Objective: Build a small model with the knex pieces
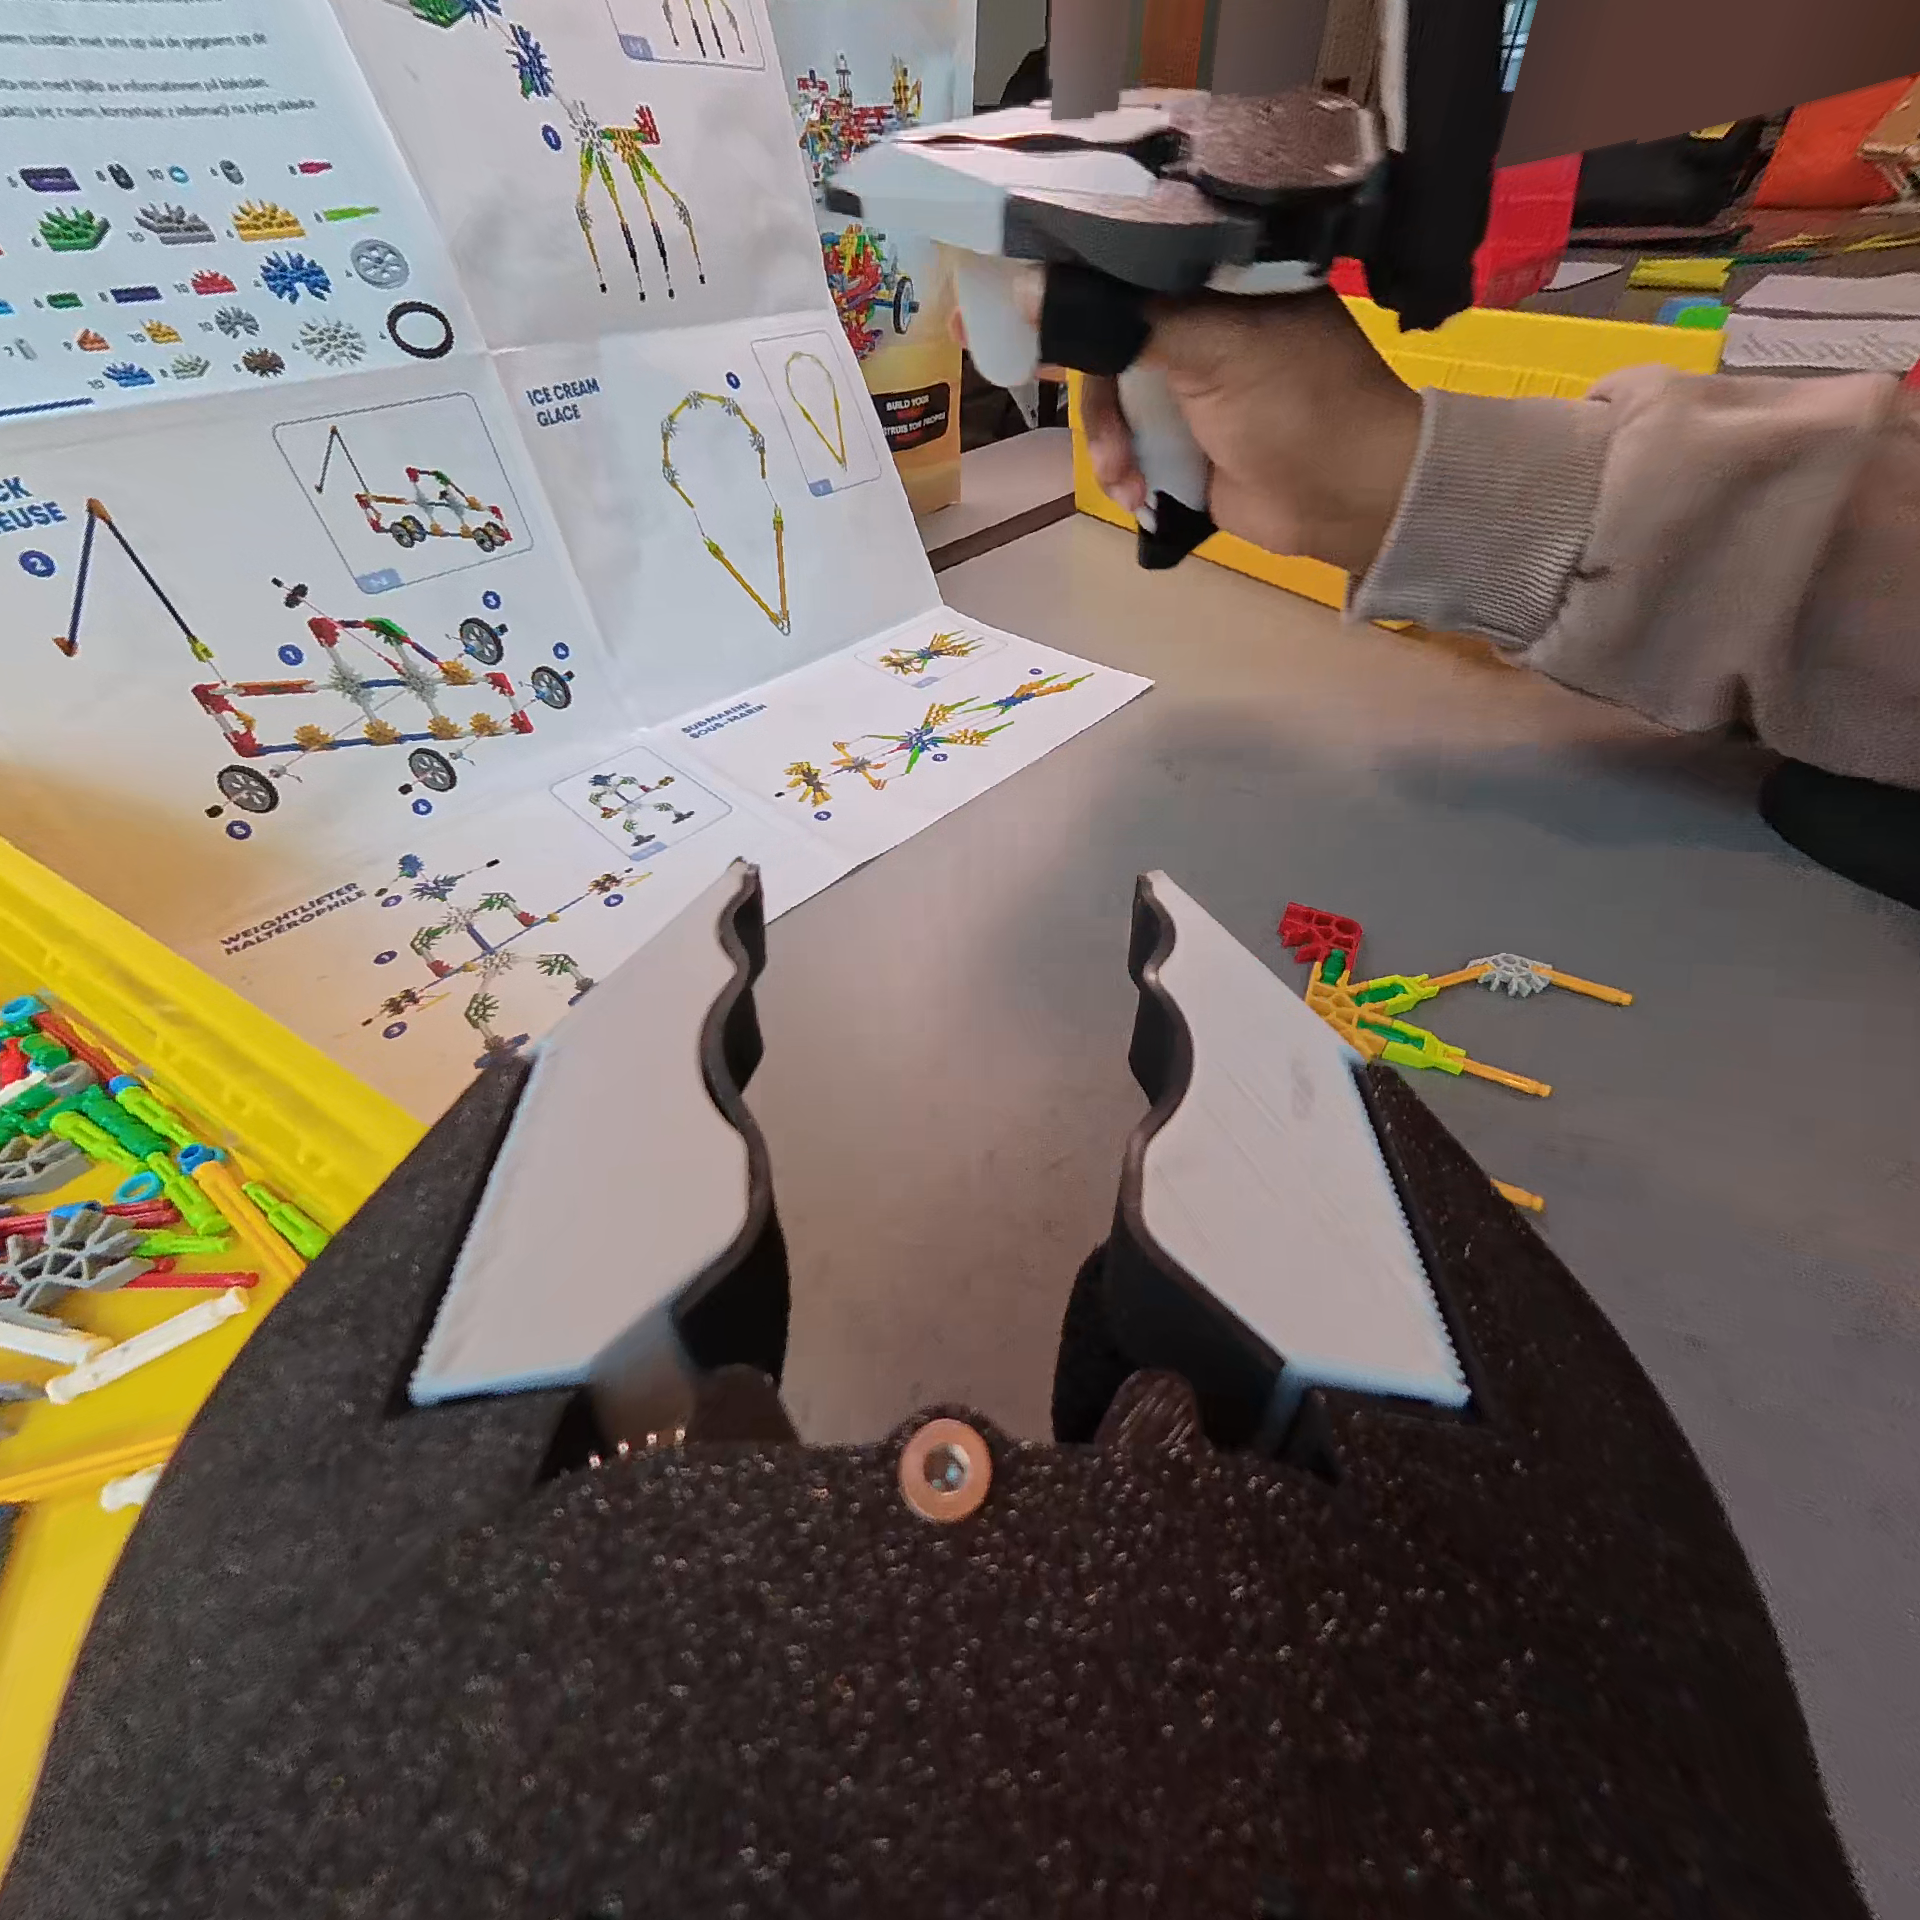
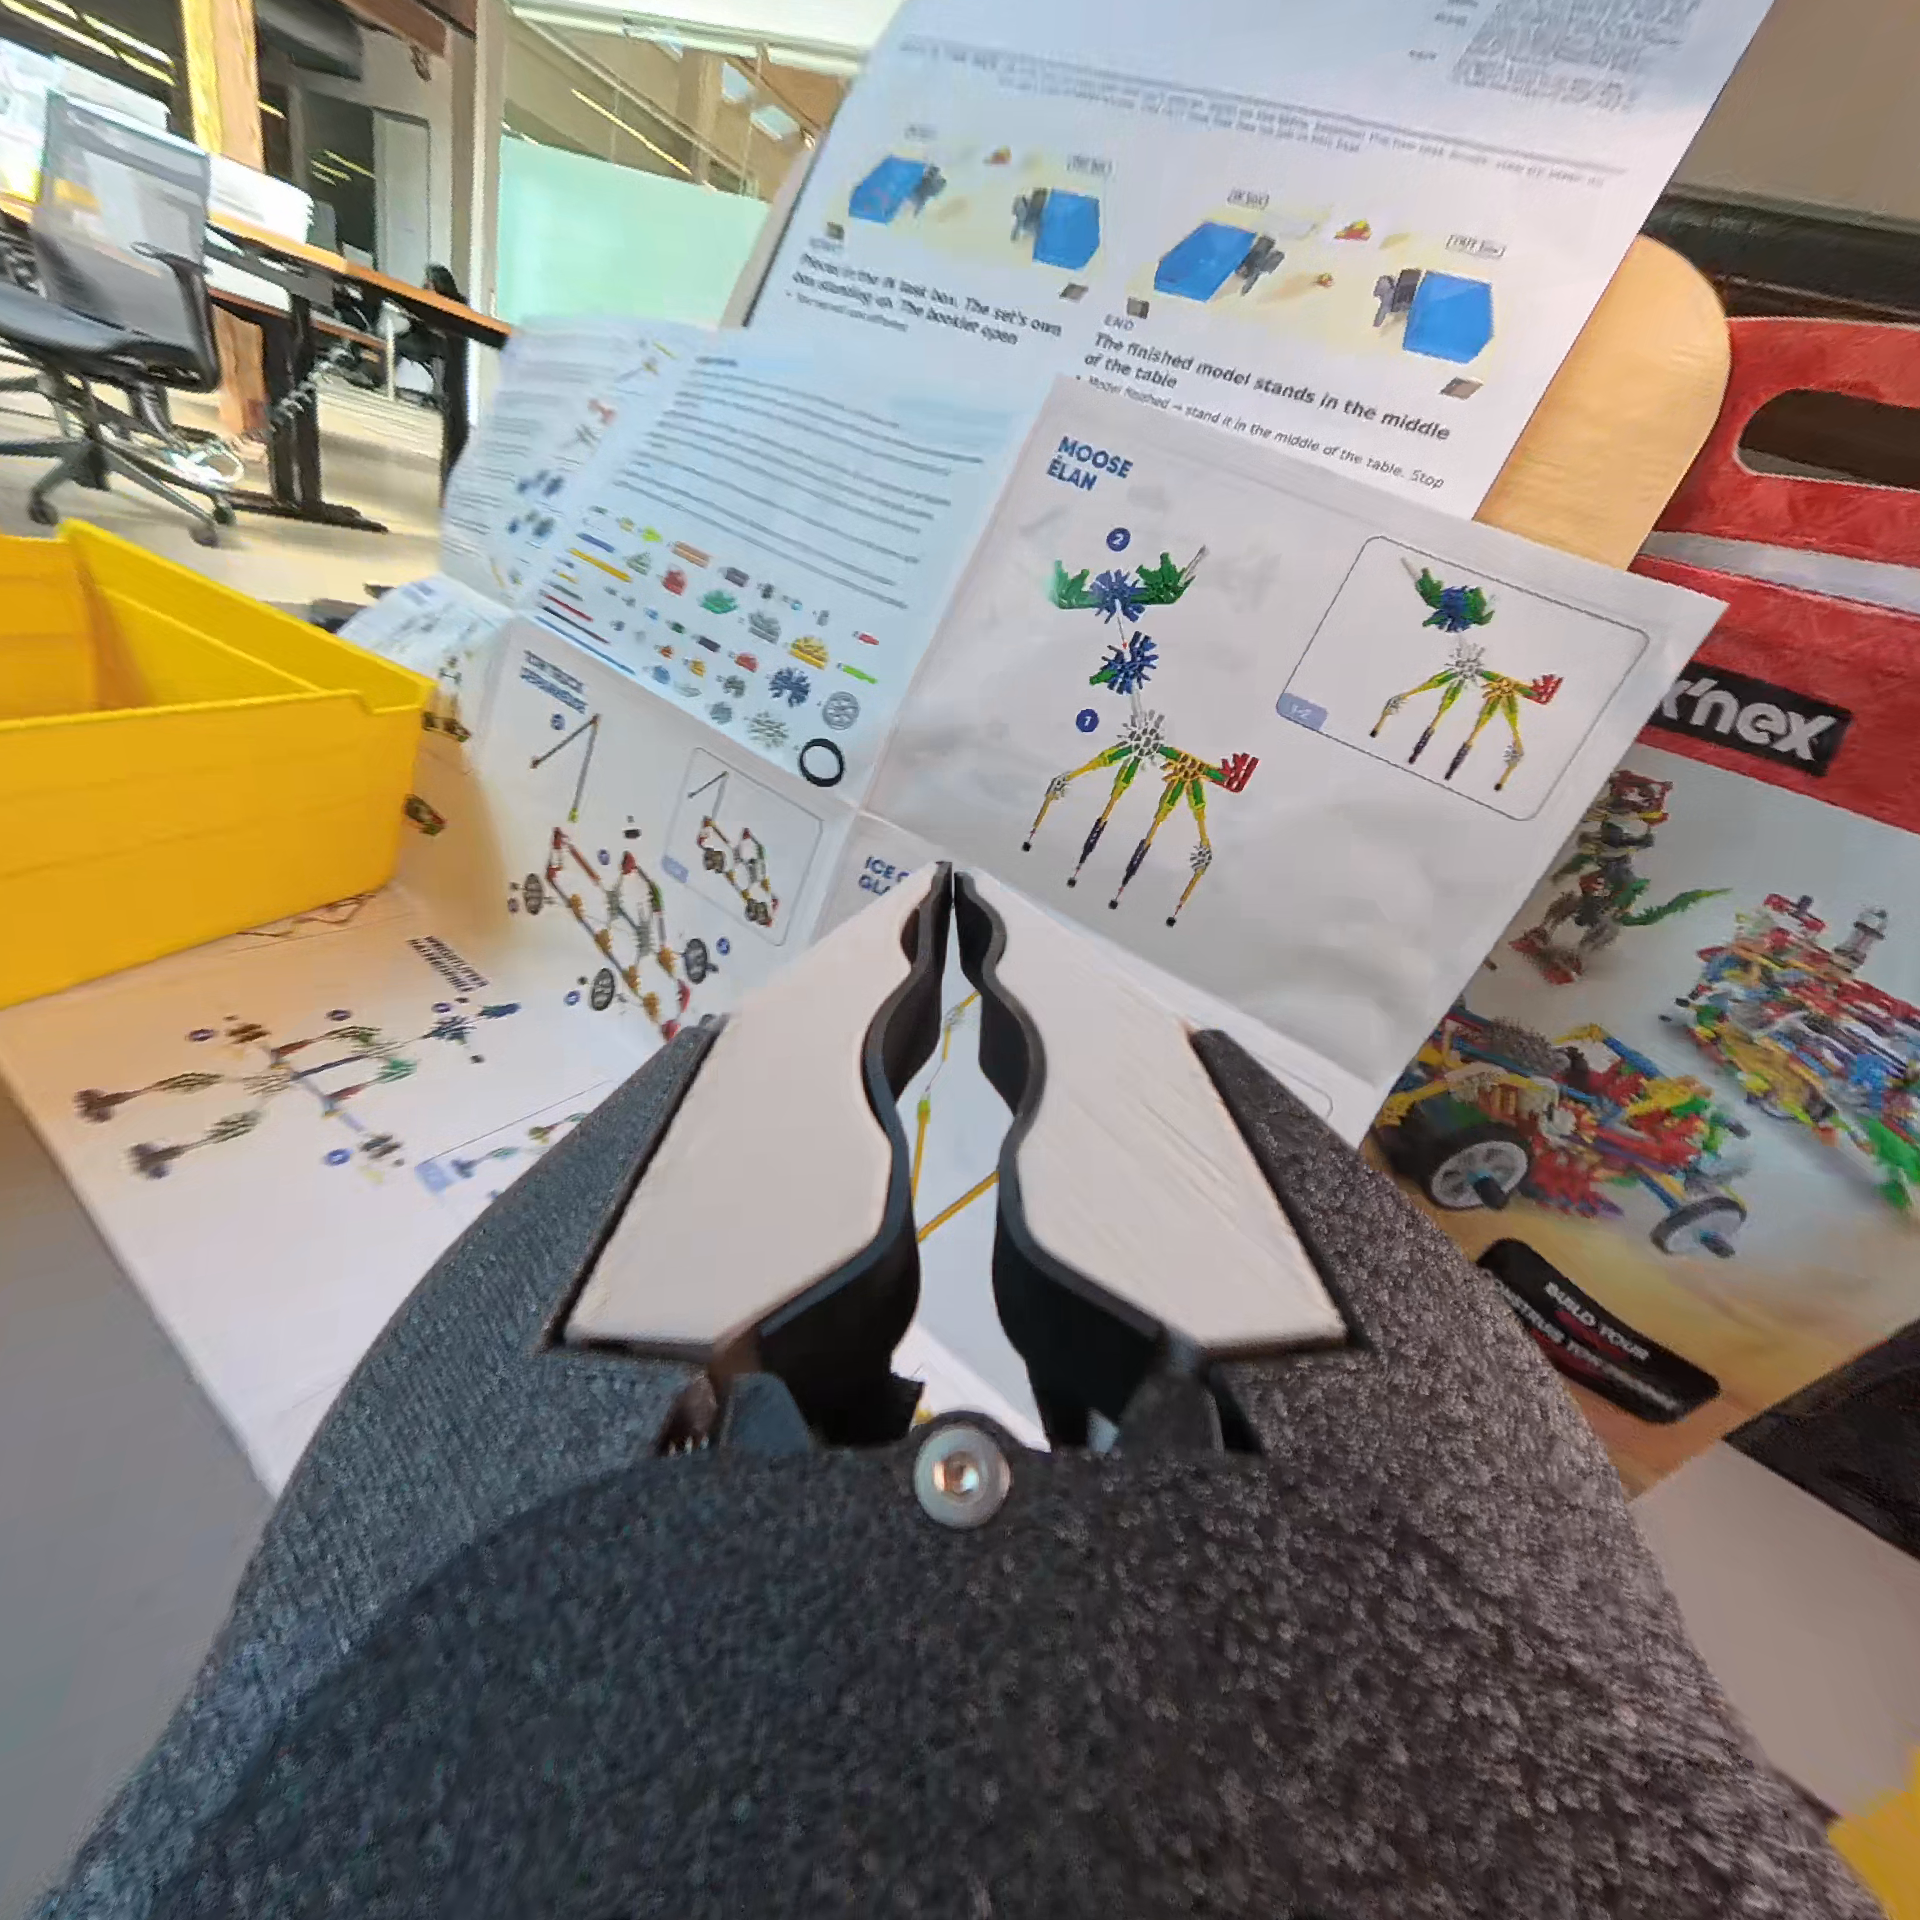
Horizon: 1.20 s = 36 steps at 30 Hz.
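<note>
Grey table (image 1: 1351, 790) under left gripper (image 1: 945, 883) — jaws wide; right gripper (image 2: 953, 883) — jaws closed, empty.

Surface materials seen from the two wrist cameras.
The left gripper (image 1: 945, 883) and right gripper (image 2: 953, 878) were formed of smooth matt white plastic fingers with black wavy pads, set in rough, grainy black housings fastened by a shiny metal screw (image 1: 943, 1473). The instruction sheet (image 1: 582, 582) was creased matt paper, the bin (image 2: 208, 748) smooth yellow plastic, the tabletop (image 1: 1351, 1351) matt grey, the sleeve (image 1: 1662, 540) ribbed beige knit.
</note>
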Available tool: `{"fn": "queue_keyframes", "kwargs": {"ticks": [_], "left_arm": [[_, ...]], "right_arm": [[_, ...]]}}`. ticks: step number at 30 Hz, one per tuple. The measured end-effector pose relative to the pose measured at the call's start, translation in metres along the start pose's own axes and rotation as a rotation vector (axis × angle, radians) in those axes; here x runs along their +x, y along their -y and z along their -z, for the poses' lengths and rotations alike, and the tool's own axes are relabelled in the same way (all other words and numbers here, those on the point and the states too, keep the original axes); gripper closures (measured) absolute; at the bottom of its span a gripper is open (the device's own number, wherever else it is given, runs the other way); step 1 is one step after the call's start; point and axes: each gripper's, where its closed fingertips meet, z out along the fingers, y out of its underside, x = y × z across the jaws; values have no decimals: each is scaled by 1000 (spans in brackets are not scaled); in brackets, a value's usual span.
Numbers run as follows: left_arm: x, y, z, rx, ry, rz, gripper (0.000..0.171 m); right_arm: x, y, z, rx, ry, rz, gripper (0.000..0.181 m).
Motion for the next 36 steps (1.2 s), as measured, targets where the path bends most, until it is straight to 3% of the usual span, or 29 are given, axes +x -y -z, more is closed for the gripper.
{"fn": "queue_keyframes", "kwargs": {"ticks": [4,8,18,23,27,31,33,36], "left_arm": [[0,-4,0,-11,0,-50,104],[0,-6,-2,-18,7,-100,105],[2,-8,-4,-28,-14,-90,106],[2,-6,-4,-18,-9,-96,103],[6,2,-1,21,-11,-119,91],[10,10,5,53,-14,-124,90],[10,12,7,62,-9,-106,92],[13,18,10,81,-27,-74,93]], "right_arm": [[18,-14,-61,-16,-36,-4,181],[29,-29,-87,-42,-66,-41,181],[57,-38,-81,-40,-98,-30,177],[60,-17,-72,-5,-99,-63,172],[66,43,-39,53,-105,-33,163],[83,104,31,108,-111,32,159],[105,114,68,82,-153,71,159],[152,100,120,-65,-243,134,159]]}}
